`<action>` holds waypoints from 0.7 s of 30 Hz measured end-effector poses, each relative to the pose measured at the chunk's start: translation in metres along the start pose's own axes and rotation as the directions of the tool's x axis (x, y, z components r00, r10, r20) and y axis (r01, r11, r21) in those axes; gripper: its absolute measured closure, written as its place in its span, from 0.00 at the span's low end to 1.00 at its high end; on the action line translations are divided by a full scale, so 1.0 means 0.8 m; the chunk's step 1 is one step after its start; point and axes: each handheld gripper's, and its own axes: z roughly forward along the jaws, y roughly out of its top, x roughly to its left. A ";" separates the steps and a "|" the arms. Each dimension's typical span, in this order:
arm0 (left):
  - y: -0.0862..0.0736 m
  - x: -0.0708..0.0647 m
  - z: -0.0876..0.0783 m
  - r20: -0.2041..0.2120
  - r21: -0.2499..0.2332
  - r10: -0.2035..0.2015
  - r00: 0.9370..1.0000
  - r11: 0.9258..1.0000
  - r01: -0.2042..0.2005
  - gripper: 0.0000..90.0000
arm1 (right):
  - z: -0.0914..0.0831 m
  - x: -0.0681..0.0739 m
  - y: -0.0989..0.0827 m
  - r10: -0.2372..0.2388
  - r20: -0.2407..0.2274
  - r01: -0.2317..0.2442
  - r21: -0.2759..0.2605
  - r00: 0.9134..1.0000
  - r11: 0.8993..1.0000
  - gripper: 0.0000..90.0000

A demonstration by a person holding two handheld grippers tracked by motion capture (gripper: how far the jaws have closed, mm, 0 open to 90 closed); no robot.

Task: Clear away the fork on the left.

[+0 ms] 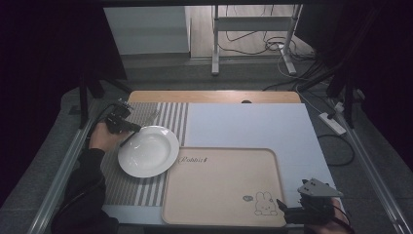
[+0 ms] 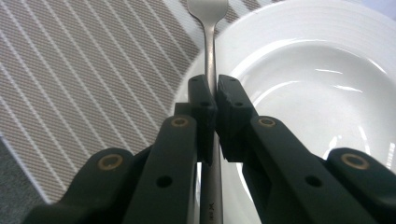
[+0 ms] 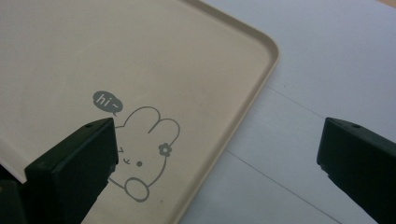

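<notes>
the left gripper [image 2: 211,100] has its fingers [image 2: 201,100] clenched on a fork [image 2: 211,46] handle, at the white plate's [image 2: 299,42] left rim, centre left in the high view. the right gripper [image 3: 217,154] gapes over the beige tray's [image 3: 224,112] corner.

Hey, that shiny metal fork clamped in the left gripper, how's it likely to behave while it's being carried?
The shiny metal fork looks rigid, so it probably won't bend. Its polished handle is pinched narrowly by the left gripper, so it might slip or pivot. It seems light, though its tines reach well past the pads above the white ceramic plate, which it could clink against.
</notes>
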 end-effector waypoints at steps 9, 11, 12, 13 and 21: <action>-0.009 -0.034 -0.003 0.029 -0.008 0.018 0.999 1.000 -0.017 0.94 | 0.000 0.000 0.000 -0.002 0.002 0.002 0.001 1.000 1.000 0.00; -0.011 -0.046 -0.004 0.037 -0.008 0.031 0.999 1.000 -0.031 0.94 | 0.000 0.000 0.000 -0.002 0.002 0.002 0.001 1.000 1.000 0.00; -0.011 -0.046 -0.004 0.037 -0.008 0.031 0.999 1.000 -0.031 0.94 | 0.000 0.000 0.000 -0.002 0.002 0.002 0.001 1.000 1.000 0.00; -0.012 -0.051 -0.004 0.037 -0.004 0.038 0.999 0.999 -0.038 0.94 | 0.000 0.000 0.000 -0.002 0.003 0.002 0.001 1.000 1.000 0.00; -0.021 -0.082 -0.001 0.062 -0.001 0.044 0.997 0.999 -0.044 0.94 | -0.001 0.000 0.000 -0.003 0.002 0.003 -0.002 1.000 1.000 0.00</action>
